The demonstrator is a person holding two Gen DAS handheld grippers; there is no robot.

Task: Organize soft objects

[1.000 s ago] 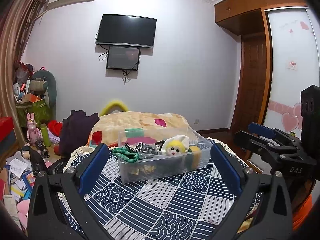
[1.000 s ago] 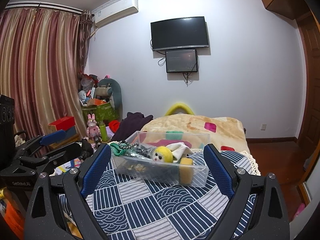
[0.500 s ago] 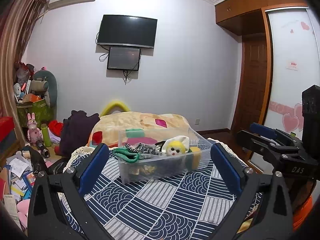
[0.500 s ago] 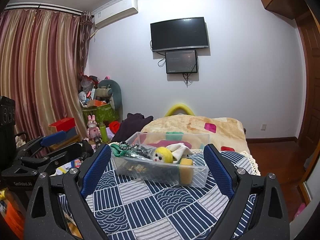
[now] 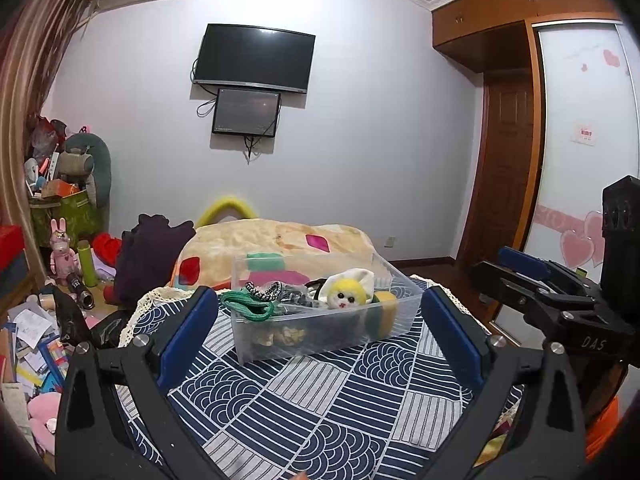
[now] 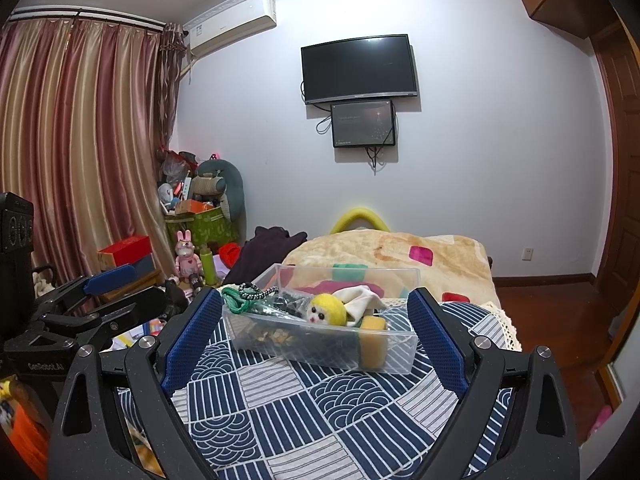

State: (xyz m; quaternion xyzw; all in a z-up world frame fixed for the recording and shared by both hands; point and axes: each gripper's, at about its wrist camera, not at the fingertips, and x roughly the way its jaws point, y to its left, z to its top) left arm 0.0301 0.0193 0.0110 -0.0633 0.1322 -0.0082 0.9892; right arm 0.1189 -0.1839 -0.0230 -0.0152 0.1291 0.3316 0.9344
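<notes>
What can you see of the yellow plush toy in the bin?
The yellow plush toy is a fuzzy round head with a white face, dark eyes and a white cloth part behind it. It lies tilted in the clear plastic bin, atop dark clutter, beside a yellow sponge. Neither claw touches it.
</notes>
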